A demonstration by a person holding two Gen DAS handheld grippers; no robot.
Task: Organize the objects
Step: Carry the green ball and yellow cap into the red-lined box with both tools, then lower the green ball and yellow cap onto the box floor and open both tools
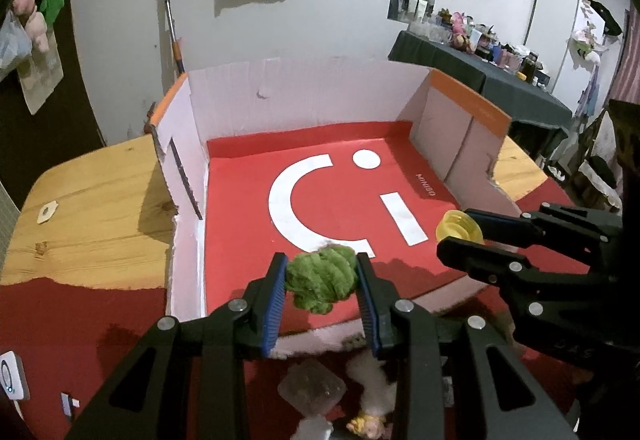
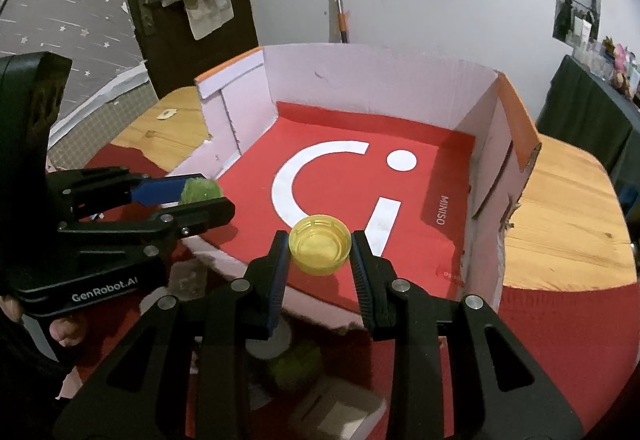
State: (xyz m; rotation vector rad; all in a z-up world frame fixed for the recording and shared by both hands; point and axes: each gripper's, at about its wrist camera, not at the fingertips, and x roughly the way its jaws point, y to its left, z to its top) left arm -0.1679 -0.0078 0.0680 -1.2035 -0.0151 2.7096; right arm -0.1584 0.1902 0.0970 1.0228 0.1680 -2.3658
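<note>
My left gripper is shut on a fuzzy green plush ball and holds it above the near edge of an open cardboard box with a red floor. My right gripper is shut on a yellow bottle cap, also above the box's near edge. The right gripper with the cap shows at the right in the left wrist view. The left gripper with the green ball shows at the left in the right wrist view.
The box sits on a wooden table with a red cloth. Below the grippers lie a clear crystal block, a white fluffy toy, a green ball and a small white box. A white device lies left.
</note>
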